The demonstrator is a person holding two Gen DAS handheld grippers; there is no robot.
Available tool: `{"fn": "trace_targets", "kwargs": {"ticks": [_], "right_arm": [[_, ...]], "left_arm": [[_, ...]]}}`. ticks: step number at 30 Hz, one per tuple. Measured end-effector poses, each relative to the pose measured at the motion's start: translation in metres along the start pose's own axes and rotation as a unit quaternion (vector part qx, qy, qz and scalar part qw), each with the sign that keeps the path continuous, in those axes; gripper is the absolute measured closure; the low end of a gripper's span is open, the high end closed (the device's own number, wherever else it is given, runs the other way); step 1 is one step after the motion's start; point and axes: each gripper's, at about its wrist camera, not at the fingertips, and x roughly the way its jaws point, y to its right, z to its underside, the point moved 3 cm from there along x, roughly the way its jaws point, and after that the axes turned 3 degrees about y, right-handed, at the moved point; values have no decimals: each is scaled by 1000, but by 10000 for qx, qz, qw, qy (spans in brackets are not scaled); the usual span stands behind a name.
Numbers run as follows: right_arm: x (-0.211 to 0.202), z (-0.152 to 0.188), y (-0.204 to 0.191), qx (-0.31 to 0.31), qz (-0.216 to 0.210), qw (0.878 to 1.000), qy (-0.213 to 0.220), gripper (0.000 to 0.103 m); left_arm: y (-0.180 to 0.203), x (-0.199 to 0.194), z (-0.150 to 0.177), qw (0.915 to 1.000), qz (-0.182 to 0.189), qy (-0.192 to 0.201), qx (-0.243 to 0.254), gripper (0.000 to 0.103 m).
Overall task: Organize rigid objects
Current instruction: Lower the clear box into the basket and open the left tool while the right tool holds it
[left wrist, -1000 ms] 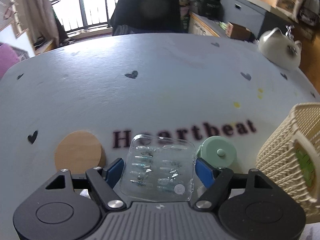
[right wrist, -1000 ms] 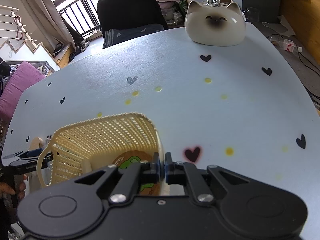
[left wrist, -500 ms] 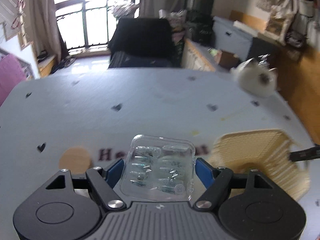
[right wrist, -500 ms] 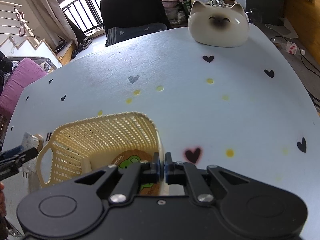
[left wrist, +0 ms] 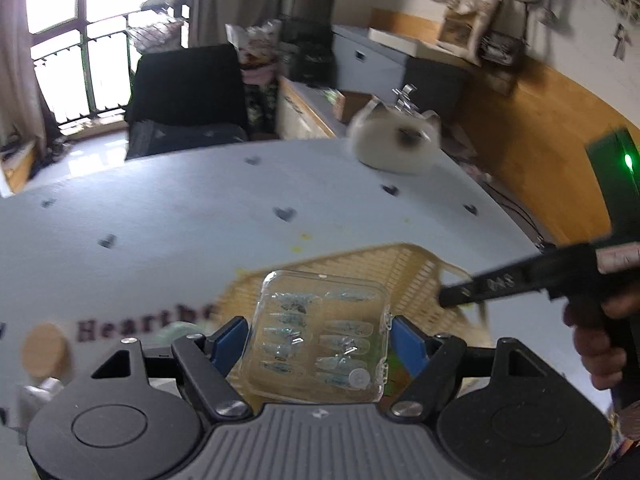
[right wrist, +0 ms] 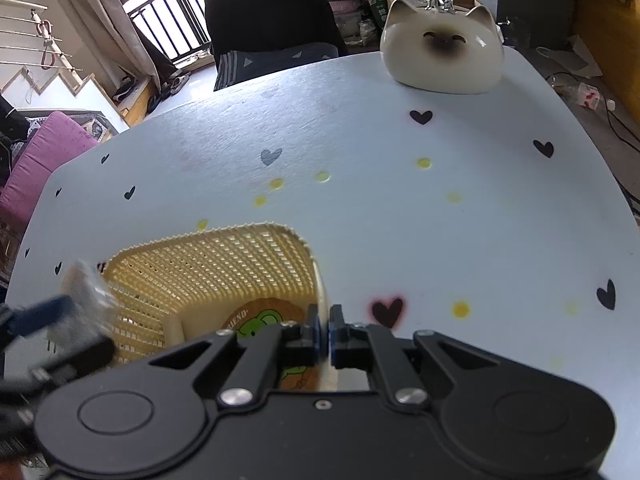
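My left gripper (left wrist: 320, 334) is shut on a clear plastic case (left wrist: 320, 332) of small nail tips and holds it in the air above the cream woven basket (left wrist: 404, 270). My right gripper (right wrist: 324, 334) is shut on the near rim of that basket (right wrist: 224, 256). A round coaster with a green cartoon (right wrist: 262, 316) lies in the basket. The left gripper with the case shows blurred at the basket's left edge in the right wrist view (right wrist: 80, 300).
A cat-shaped ceramic figure (right wrist: 442, 56) sits at the table's far right. A round wooden coaster (left wrist: 44, 350) and a pale green round lid (left wrist: 176, 330) lie left of the basket by the word "Heartbeat". A black chair (right wrist: 272, 24) stands behind the table.
My left gripper has lifted the clear case off the table and carried it right, over the basket. My right gripper has kept its hold on the basket rim.
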Motion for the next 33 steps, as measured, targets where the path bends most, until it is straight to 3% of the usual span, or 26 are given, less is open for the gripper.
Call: {"fn": "trace_targets", "kwargs": {"ticks": [5, 15, 33], "right_arm": [[0, 0, 0, -25, -9, 10000, -6, 98], [0, 0, 3, -28, -85, 10000, -28, 98], [-1, -1, 3, -35, -146, 9999, -51, 97]], "left_arm": [[18, 23, 11, 9994, 210, -285, -3, 25], [33, 66, 14, 9977, 145, -655, -1, 25], [35, 96, 12, 9948, 105, -889, -496, 24]]}}
